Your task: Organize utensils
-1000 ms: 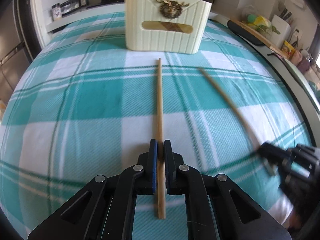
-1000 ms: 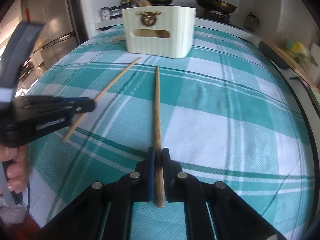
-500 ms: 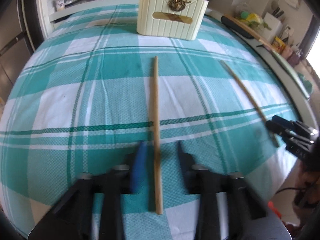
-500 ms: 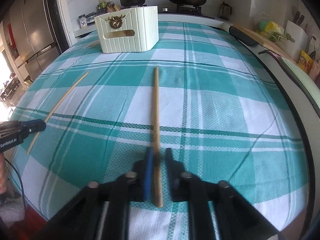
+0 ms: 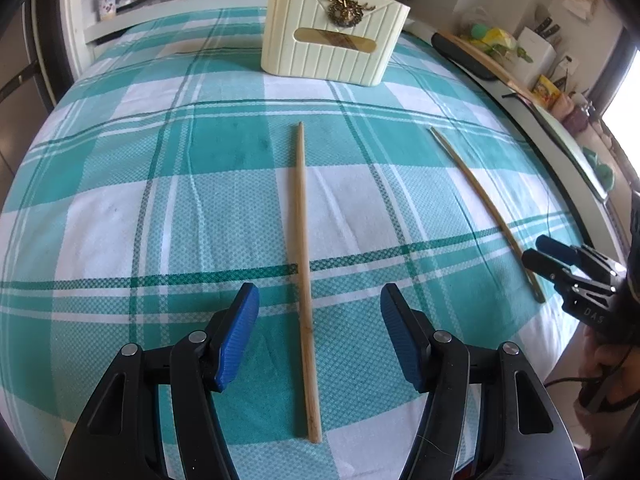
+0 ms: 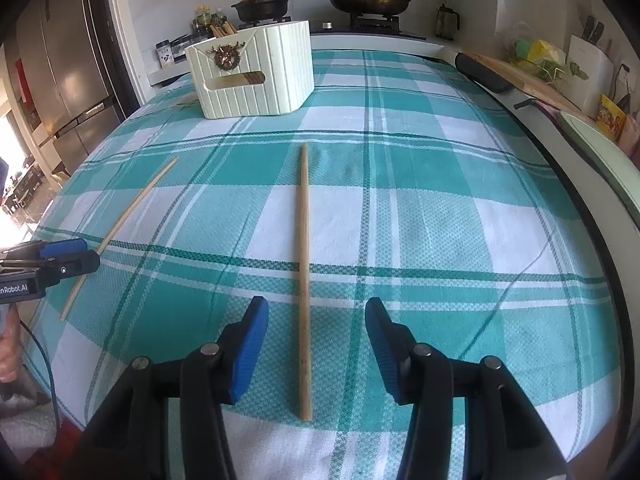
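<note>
Chopsticks lie loose on a table spread with a teal and white checked cloth (image 5: 120, 220), one for each gripper. Left gripper (image 5: 320, 320) stands spread, its blue pads clear on either side of a wooden chopstick (image 5: 304, 240) that runs straight ahead from between the jaws; the jaws have just been opening and nothing is pinched. Right gripper (image 6: 316, 332) is likewise spread, having just opened, with a second chopstick (image 6: 305, 272) lying flat between its pads and pointing away. Well beyond both fingertips stands a cream ribbed utensil holder (image 5: 334, 44) with more sticks poking from its top. Each chopstick looks light, thin, stiff and smooth, so it would likely roll or slip if pinched loosely. Taking hold near the thick end closest to the gripper seems best, though lifting so low a stick off soft cloth may need the pads pressed right down to the fabric.
</note>
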`<state>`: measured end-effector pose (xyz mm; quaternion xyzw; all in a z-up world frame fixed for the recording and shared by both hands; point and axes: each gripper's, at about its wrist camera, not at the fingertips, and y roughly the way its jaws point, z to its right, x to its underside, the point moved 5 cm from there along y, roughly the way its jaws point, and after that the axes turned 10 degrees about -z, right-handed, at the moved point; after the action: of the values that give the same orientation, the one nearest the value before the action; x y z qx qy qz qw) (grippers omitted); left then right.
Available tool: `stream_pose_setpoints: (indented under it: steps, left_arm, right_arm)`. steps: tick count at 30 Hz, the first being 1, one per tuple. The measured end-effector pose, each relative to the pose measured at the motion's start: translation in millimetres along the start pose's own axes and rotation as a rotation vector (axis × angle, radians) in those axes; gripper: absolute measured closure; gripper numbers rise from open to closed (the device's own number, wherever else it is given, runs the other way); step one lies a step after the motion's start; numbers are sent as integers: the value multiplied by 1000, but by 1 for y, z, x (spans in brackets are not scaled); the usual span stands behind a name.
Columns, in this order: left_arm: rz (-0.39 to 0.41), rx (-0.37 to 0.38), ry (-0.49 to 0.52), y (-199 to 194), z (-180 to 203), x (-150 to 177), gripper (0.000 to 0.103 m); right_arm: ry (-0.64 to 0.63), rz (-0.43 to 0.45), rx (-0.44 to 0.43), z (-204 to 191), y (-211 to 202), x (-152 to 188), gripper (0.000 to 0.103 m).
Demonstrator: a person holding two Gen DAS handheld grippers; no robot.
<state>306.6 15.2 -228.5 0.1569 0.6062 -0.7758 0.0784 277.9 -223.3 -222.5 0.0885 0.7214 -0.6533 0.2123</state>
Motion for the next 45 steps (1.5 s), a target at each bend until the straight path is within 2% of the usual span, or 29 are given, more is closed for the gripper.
stream_pose_setpoints:
  steps: [8,12,15,19,25,31,35,39,45]
  left_arm:
    - [-31,10,43,-3,-2,-19,38]
    - [-30,-23,59,-6,-4,-30,38]
    - [-15,-36,61,-9,-5,-35,37]
    - [6,-83,63,-8,-4,-39,31]
    - [14,-136,62,-3,-4,-38,31]
    - [23,-156,71,-3,-5,-39,31]
    - [-3,-143,86,1,-8,-41,31]
    - [-78,-82,80,13,-15,-46,31]
    - [-139,-99,104,34,-11,-63,31]
  right_arm:
    - [-46,-53,-51,-7,3,-14,52]
    - [-52,-100,-98,-9,6,-25,52]
    - [-58,-116,-87,-7,7,-34,52]
    - [-67,-121,-78,-7,9,-42,52]
    - [-73,-134,-82,-11,14,-45,52]
    - [-79,-142,-74,-14,18,-47,52]
    - [-82,-149,-71,-12,20,-51,52]
    - [-81,-179,-67,-4,26,-60,52]
    - [-107,-237,-74,-10,45,-75,52]
